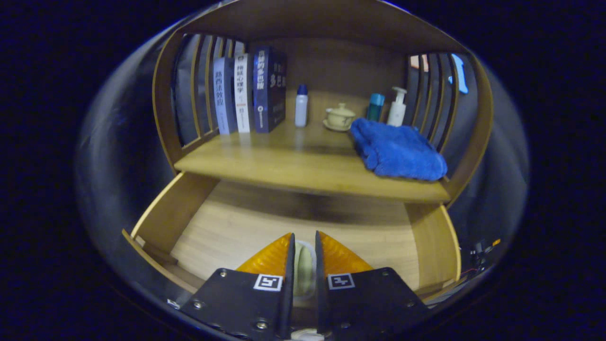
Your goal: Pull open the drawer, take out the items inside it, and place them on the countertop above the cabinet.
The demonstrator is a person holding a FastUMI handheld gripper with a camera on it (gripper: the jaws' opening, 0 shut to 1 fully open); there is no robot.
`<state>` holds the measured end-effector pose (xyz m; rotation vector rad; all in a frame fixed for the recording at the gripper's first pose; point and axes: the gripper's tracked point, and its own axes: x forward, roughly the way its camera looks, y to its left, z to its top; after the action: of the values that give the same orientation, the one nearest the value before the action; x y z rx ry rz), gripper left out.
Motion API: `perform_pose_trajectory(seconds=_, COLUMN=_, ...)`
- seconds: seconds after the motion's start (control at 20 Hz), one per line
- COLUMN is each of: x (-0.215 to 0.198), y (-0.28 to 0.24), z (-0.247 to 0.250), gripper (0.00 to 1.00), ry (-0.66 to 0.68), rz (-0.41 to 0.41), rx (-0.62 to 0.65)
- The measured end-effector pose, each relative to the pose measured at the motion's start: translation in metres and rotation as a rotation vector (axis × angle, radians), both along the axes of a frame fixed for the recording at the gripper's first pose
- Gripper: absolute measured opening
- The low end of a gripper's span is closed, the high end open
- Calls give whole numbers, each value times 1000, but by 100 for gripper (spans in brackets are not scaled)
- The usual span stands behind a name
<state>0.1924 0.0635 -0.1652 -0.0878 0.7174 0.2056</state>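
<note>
The gripper (304, 265) holds a pale ribbed item (303, 270) between its narrow fingers – its long axis runs along them, pointing toward the bench (303, 166) – above the open drawer (227, 227).

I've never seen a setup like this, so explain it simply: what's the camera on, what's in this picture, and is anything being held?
The camera rides on a hand-held two-finger gripper, looking forward along its fingers. They are closed on a small pale object I cannot identify, above the open wooden drawer. Beyond is the countertop, carrying three upright books, a small white bottle, a lidded cup on a saucer, a blue towel, a teal container and a pump bottle.
</note>
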Motion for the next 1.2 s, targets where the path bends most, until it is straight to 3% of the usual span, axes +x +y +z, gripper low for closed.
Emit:
perform_pose_trajectory(seconds=0.3, x=-6, y=6, z=-29, gripper=21, ry=99, rz=35, rx=-35)
perform_pose_trajectory(seconds=0.35, x=-9, y=8, z=-34, gripper=23, ry=112, rz=38, rx=-34)
perform_pose_trajectory(seconds=0.4, x=-10, y=9, z=-39, gripper=33, ry=124, rz=36, rx=-28)
perform_pose_trajectory(seconds=0.5, x=-16, y=14, z=-51, gripper=41, ry=167, rz=40, rx=-18)
perform_pose_trajectory(seconds=0.75, x=-28, y=11, z=-87, gripper=41, ry=278, rz=55, rx=-60)
perform_pose_trajectory(seconds=0.95, x=-28, y=5, z=-86, gripper=14, ry=254, rz=31, rx=-75)
perform_pose_trajectory(seconds=1.2, x=-23, y=7, z=-63, gripper=14, ry=175, rz=22, rx=-58)
